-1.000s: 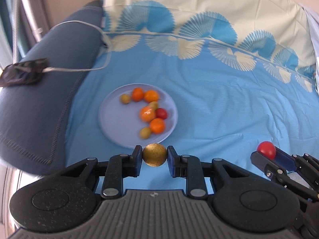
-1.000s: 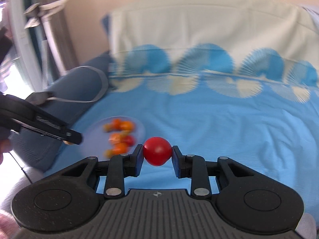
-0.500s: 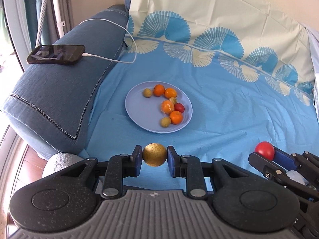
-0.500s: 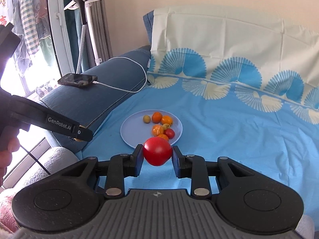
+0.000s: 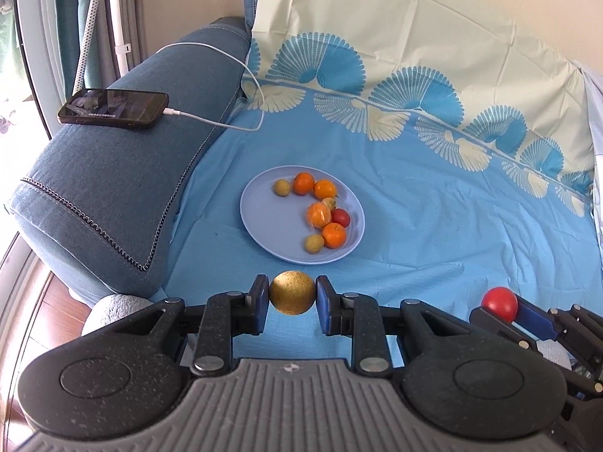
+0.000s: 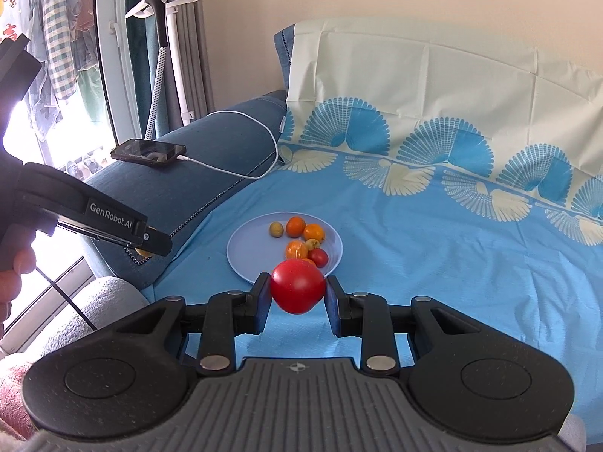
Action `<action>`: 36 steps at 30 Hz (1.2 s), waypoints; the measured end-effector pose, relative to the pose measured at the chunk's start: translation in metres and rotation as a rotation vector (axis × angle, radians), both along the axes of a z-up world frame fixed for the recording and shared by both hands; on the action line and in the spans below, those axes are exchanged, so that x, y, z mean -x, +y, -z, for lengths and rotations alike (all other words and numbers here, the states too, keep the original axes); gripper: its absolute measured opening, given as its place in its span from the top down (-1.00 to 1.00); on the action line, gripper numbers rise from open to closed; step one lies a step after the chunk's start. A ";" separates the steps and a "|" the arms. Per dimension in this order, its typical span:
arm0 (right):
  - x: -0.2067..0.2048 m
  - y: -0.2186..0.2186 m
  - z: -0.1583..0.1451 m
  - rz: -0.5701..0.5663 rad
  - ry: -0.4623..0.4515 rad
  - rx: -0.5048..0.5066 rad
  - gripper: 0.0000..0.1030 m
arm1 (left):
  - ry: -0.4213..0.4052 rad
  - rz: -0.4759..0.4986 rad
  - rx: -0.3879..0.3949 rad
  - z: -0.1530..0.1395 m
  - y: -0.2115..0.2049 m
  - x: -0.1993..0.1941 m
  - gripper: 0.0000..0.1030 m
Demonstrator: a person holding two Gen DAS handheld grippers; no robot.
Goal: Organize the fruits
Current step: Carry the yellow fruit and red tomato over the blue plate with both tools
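here both grippers stay clamped: left gripper (image 5: 293,298) on golden fruit (image 5: 292,292), right gripper (image 6: 297,293) on tomato (image 6: 297,286), plate (image 5: 264,226) ahead.

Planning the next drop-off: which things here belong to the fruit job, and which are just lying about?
Job:
- golden-brown fruit in left tool
- red tomato in right tool
- blue plate of fruit

Lying about:
- phone on sofa arm
- white charging cable
- garment steamer

**Hidden and cut-off bits**

My red tomato (image 6: 297,290) covers the plate's (image 6: 245,248) near rim and most of one orange fruit behind it. My left gripper (image 6: 145,245) hides nearly all of its golden fruit in the right view. Phone (image 5: 113,108) screen content unreadable.
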State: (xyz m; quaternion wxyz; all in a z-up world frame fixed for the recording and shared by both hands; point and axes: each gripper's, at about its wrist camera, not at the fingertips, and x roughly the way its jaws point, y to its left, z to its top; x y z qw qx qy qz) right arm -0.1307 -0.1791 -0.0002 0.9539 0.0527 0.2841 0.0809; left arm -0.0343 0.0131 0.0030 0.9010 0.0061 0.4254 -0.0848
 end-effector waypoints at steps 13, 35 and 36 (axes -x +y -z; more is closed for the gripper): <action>-0.010 -0.002 0.004 -0.008 0.019 -0.010 0.39 | 0.007 -0.025 0.009 -0.003 0.003 -0.020 0.44; -0.095 -0.005 0.034 -0.003 0.087 -0.031 0.39 | 0.027 -0.065 0.004 0.018 -0.011 -0.119 0.44; -0.100 -0.004 0.036 -0.004 0.091 -0.033 0.39 | 0.028 -0.063 0.004 0.020 -0.013 -0.124 0.44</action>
